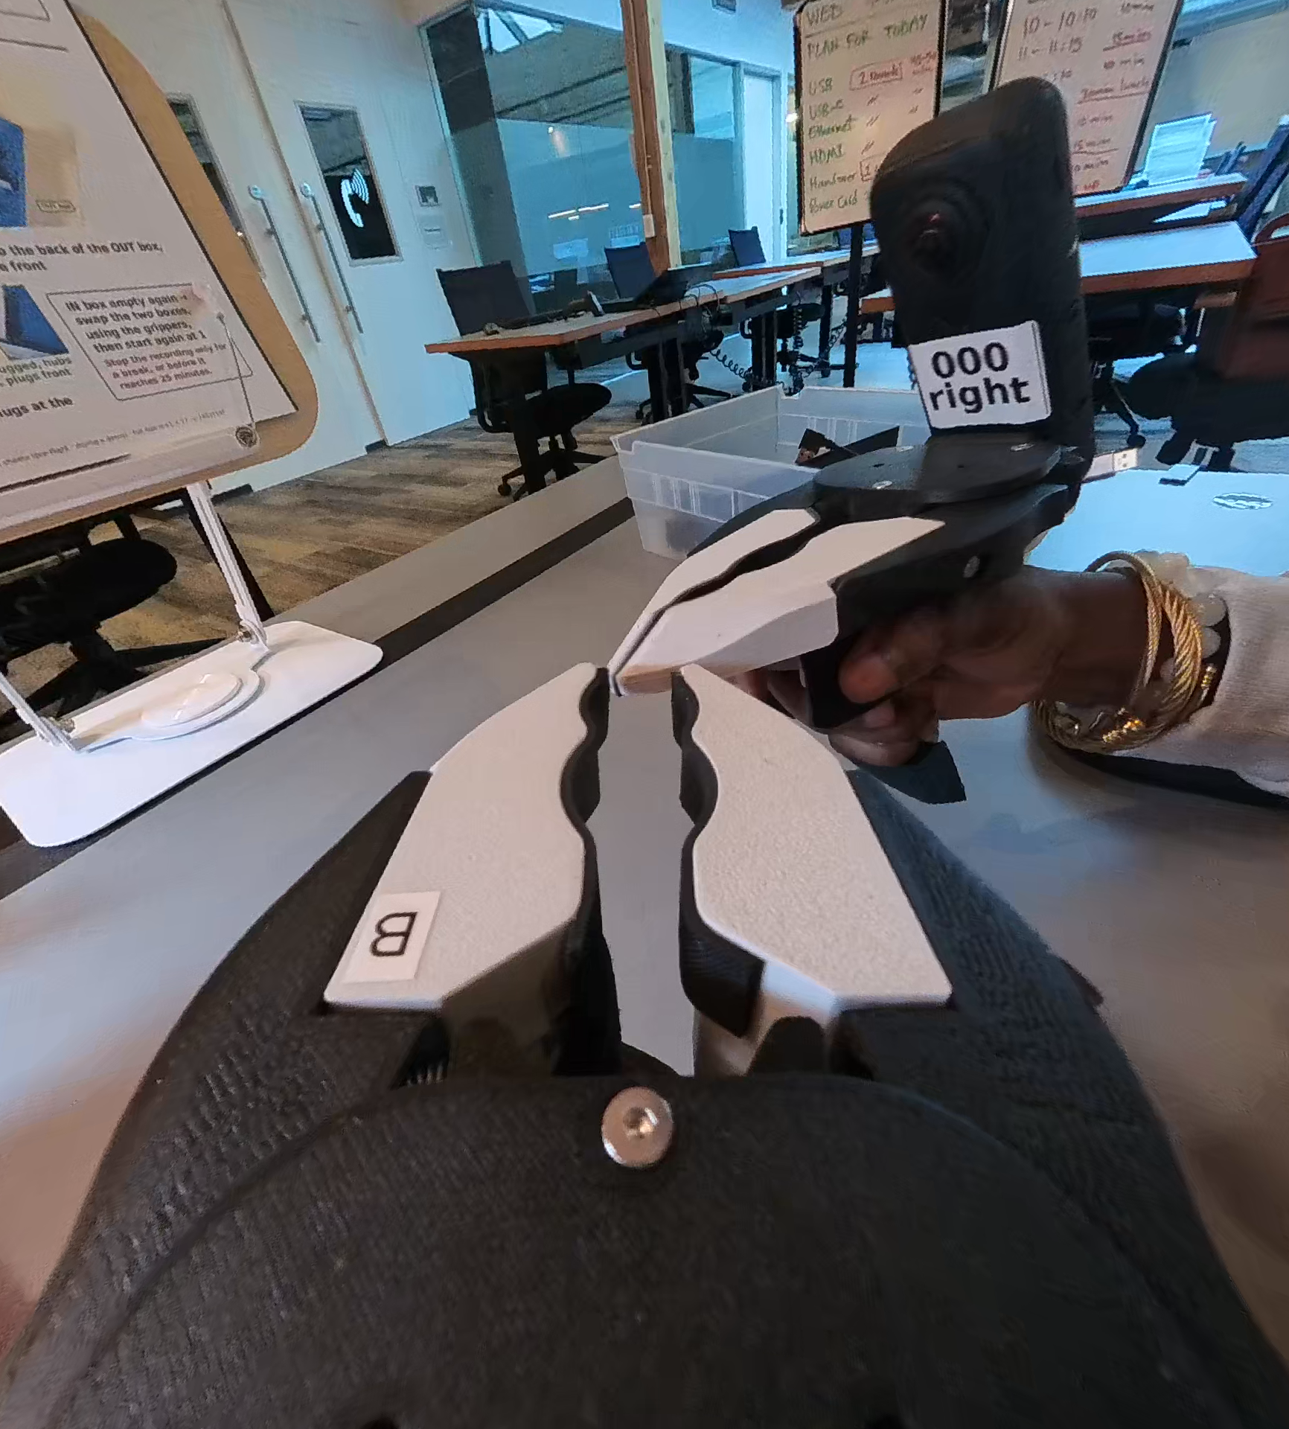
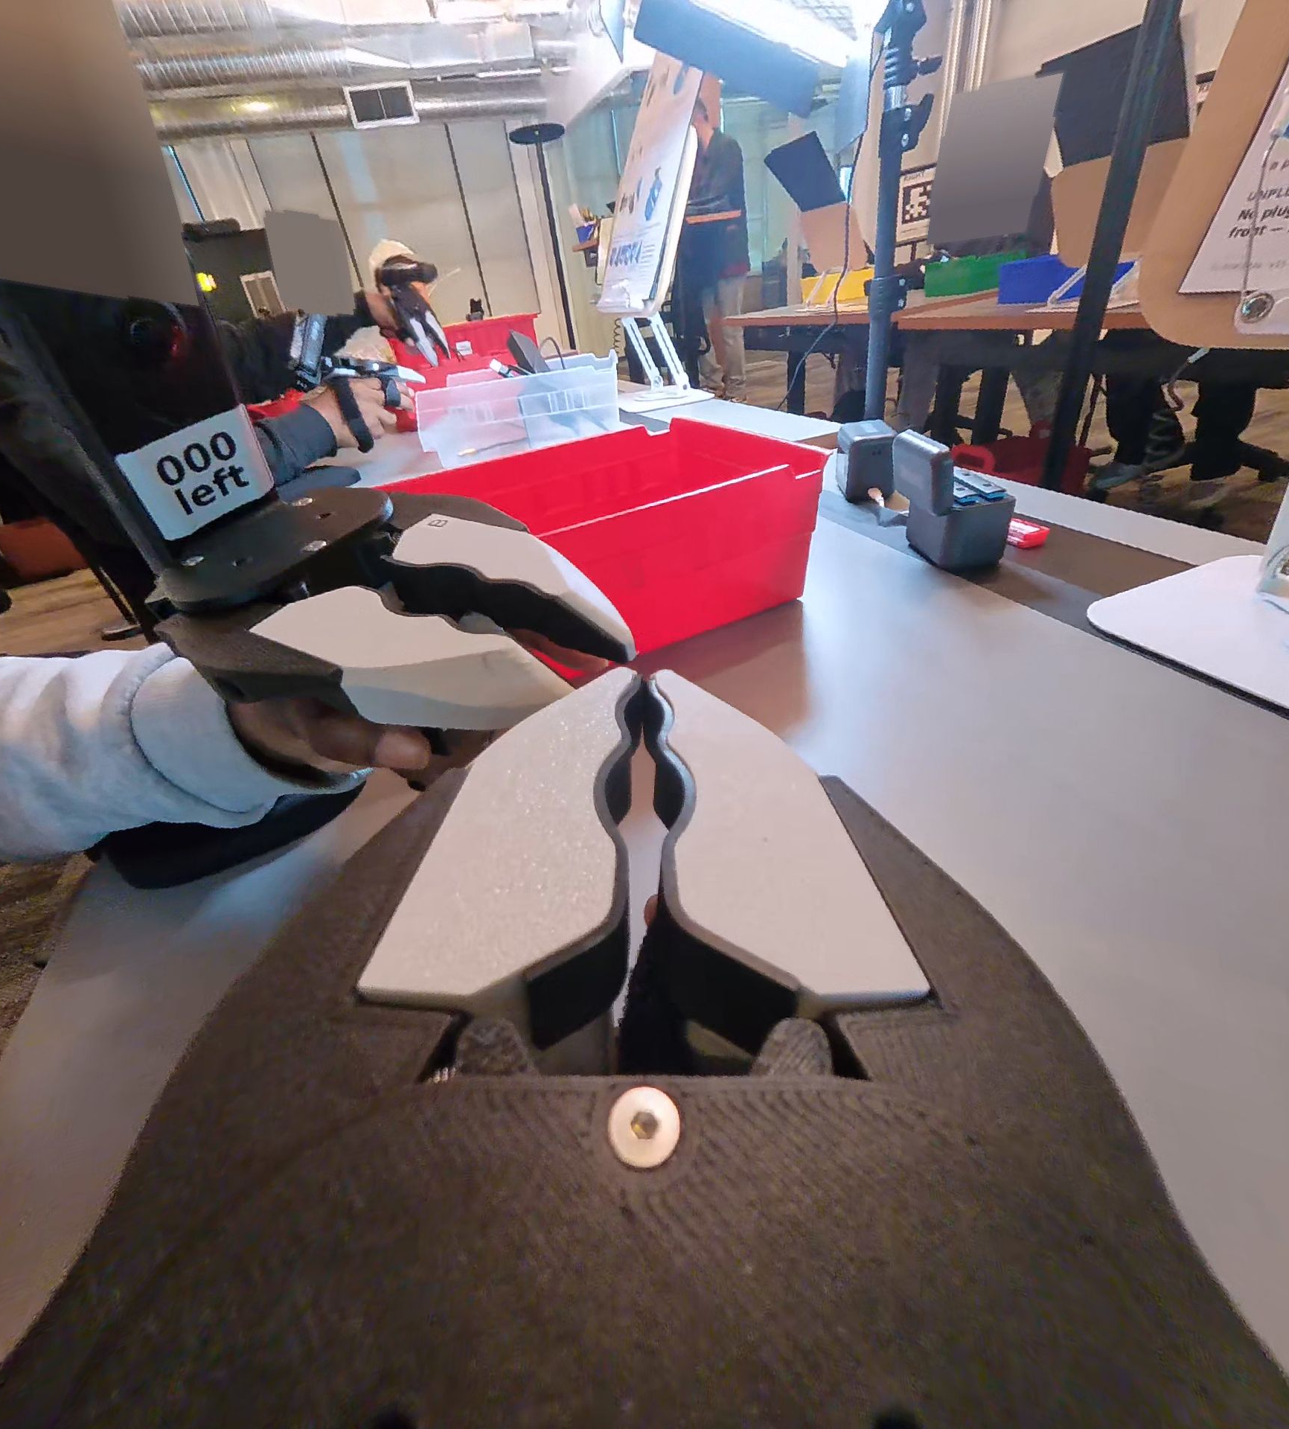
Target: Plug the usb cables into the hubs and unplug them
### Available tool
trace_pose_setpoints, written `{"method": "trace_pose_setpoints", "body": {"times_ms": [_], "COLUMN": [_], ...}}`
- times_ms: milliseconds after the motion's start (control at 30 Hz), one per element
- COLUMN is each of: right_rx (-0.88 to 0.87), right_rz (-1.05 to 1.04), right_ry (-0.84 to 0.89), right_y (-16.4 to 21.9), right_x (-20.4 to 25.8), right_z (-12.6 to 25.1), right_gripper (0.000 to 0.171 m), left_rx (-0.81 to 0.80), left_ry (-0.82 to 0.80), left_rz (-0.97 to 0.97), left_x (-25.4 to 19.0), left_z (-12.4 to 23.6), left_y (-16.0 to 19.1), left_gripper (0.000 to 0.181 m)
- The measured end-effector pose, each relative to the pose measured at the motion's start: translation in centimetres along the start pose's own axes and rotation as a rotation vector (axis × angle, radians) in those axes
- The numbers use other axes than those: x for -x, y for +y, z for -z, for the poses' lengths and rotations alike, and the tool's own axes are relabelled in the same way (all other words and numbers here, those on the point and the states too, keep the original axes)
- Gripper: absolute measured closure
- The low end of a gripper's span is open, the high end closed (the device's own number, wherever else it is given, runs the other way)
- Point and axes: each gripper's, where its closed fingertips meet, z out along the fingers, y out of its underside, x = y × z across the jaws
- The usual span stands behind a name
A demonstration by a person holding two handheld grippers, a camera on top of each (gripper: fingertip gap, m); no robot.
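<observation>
While both tools hover low over the grey bench [image 1: 1090,966], the left gripper [image 1: 637,684] has its fingers parted and empty, and the right gripper [image 2: 645,680] is clenched on nothing, its tip right at the left's tips. A red bin [image 2: 672,533] sits just beyond them; a clear bin [image 1: 703,464] stands farther back. No usb cable or hub can be made out for certain.

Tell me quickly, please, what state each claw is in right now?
Left claw: open, holding nothing.
Right claw: closed, nothing visible between its fingers.
</observation>
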Motion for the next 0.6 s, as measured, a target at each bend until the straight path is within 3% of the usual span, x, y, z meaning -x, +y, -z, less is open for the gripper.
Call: {"method": "trace_pose_setpoints", "body": {"times_ms": [400, 433, 467, 600], "right_rx": [-0.03, -0.047, -0.062, -0.019], "right_rz": [0.069, 0.073, 0.076, 0.11], "right_ry": [0.047, 0.069, 0.096, 0.177], "right_y": [-1.5, -1.9, -2.1, -1.6], "right_x": [0.3, -0.1, -0.6, -2.5], "right_z": [0.3, 0.6, 1.0, 2.1], "right_gripper": [0.171, 0.167, 0.145, 0.118], "left_rx": [-0.065, -0.075, -0.083, -0.108], "left_ry": [-0.05, -0.054, -0.057, -0.073], "left_rz": [-0.1, -0.104, -0.096, -0.024], "left_x": [-0.3, -0.2, -0.1, 1.0], "left_z": [0.3, 0.5, 0.7, 1.3], "left_y": [-1.5, -1.7, -1.9, -2.4], "left_gripper": [0.172, 0.172, 0.172, 0.172]}}
